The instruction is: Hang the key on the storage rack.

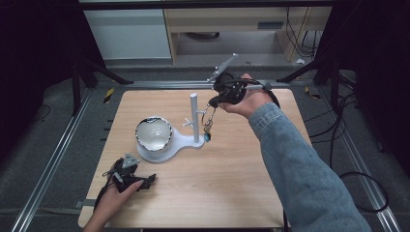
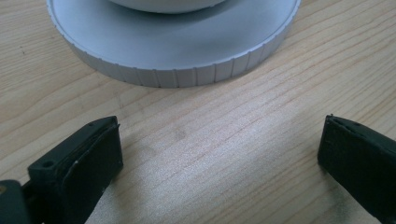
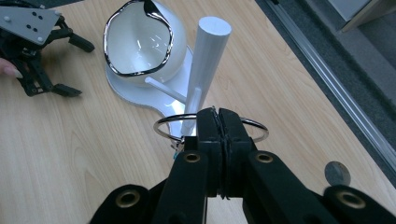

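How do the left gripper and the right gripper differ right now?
The left gripper rests low on the table with its jaws wide apart and nothing between them; the right gripper is raised beside the post, jaws shut on a key ring. Both are black, two-jawed and hand-held.

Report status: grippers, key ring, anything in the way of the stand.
Right gripper shut on key ring, held up beside white stand post. Left gripper open, resting on table near stand base. Side peg unobstructed; ring not yet hung.

A lab: wooden table (image 1: 203, 193) framed by metal rails (image 1: 48, 164), with loose cables (image 1: 338, 140) on grey carpet.
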Action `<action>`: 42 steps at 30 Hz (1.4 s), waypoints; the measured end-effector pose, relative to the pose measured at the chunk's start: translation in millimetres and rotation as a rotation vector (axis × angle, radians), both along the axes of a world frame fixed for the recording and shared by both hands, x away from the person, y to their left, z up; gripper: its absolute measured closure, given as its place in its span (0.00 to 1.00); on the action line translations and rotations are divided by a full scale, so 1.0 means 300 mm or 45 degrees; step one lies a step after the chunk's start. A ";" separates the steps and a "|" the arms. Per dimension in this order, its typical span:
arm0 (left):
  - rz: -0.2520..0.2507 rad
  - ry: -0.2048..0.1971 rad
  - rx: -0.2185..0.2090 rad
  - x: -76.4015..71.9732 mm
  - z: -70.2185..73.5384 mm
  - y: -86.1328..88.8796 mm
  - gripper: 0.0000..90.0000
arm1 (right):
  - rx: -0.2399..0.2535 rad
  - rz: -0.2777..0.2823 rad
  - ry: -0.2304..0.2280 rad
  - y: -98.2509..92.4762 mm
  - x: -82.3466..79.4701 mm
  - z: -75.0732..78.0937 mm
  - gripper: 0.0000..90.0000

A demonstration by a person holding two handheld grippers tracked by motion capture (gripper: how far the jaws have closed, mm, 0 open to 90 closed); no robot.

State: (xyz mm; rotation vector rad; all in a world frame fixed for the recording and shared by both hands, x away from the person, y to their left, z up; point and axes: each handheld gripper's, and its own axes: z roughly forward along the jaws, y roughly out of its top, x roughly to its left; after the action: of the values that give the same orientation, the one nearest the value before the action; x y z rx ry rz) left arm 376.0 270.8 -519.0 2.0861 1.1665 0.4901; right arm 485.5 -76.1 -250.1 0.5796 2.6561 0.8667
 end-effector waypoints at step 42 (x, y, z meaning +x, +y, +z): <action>-0.003 0.000 -0.001 0.000 0.000 0.001 0.00 | 0.024 -0.006 0.100 0.071 0.112 -0.095 0.98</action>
State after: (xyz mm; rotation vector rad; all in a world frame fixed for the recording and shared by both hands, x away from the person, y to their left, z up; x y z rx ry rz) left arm 376.0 271.0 -519.0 2.0869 1.1637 0.4887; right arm 519.0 -54.8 -278.7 0.6363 2.7185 0.8856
